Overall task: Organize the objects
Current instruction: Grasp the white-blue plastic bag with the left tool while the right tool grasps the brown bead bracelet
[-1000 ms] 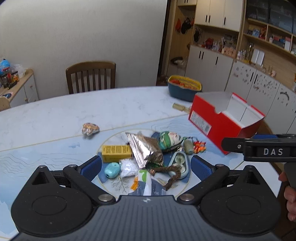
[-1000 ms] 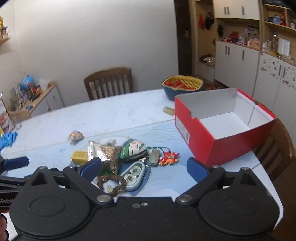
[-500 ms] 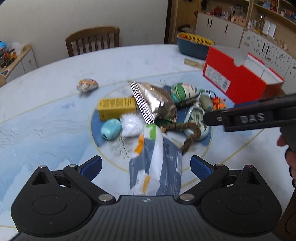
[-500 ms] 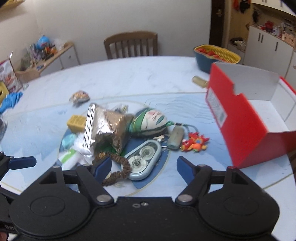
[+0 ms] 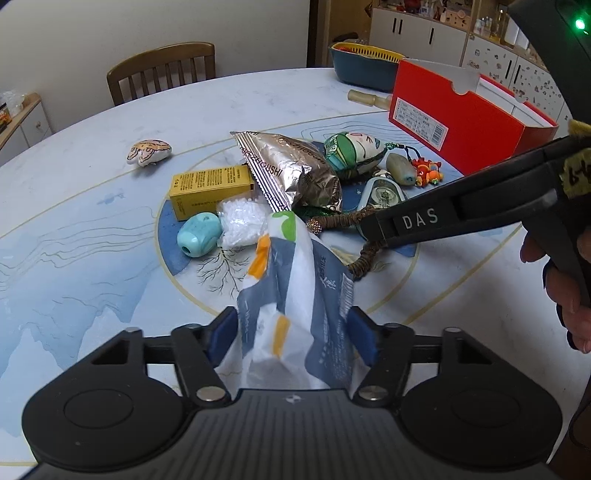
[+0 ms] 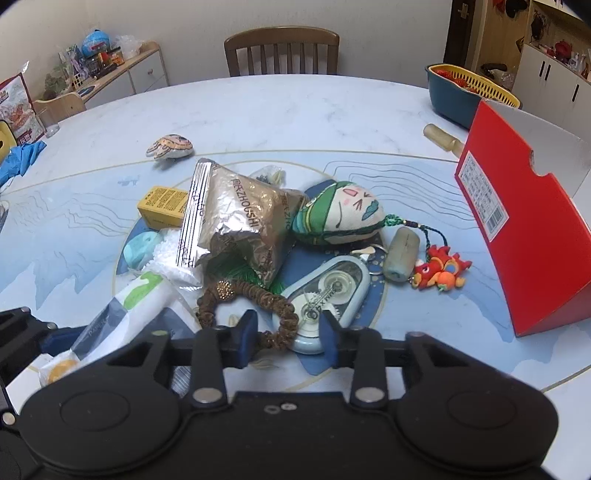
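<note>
Small items lie heaped together beside an open red box (image 6: pixel 524 229).

A pale round surface (image 6: pixel 295 110) printed with blue mountain lines and a thin gold ring fills the room's middle. Behind it stands a slatted wooden chair (image 6: pixel 282 51) against a plain cream wall (image 6: pixel 221 18) — a low sideboard (image 6: pixel 122 70) to one side, white cabinets (image 5: pixel 417 33) to the other.

Hidden or cut off, from my two grippers:
- white-and-grey packet (image 5: pixel 295 306): lower end behind my left gripper's (image 5: pixel 291 341) body.
- red box (image 6: pixel 524 229): right side runs off the frame.
- correction tape (image 6: pixel 328 291): near end behind my right gripper (image 6: pixel 288 338).
- box label (image 5: pixel 419 123): print too small to read.
</note>
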### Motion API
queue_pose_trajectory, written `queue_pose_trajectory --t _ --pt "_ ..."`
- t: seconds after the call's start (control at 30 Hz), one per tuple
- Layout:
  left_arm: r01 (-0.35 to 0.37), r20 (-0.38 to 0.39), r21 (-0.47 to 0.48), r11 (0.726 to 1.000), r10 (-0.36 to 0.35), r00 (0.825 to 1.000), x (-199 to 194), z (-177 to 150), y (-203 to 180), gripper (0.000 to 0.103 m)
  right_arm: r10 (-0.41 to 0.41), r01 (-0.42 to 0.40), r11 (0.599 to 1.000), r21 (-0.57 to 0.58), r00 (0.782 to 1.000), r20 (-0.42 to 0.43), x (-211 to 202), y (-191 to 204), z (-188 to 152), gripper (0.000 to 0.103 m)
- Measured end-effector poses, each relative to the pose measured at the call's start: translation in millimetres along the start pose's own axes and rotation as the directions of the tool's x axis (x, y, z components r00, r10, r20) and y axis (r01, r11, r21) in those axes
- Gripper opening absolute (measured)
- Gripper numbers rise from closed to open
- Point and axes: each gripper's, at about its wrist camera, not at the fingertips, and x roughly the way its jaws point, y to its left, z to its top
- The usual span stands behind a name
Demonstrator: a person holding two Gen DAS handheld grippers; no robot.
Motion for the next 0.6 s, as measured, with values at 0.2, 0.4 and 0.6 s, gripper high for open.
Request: queue_pose_trajectory --t 0.2,0.4,0.6 --pt "0.017 0.007 -0.01 1.0 -0.017 1.0 -1.4 -1.0 6.3 0.043 -0.018 0.018 1.0 -0.01 1.0 -0.001 1.6 5.6 1.5 0.007" --pt "0.019 -0.003 -0.024 1.0 -0.019 1.0 -6.2 -0.4 16.2 0.034 -0.014 0.014 1.0 0.009 1.0 0.026 -6.7 8.1 1.1 0.004" --pt "0.029 -0.001 -0.062 0.998 -0.029 1.0 -20.5 10.1 28.2 0.034 0.019 -0.024 0.997 0.069 0.996 0.084 -36.8 5.4 7.0 0.004"
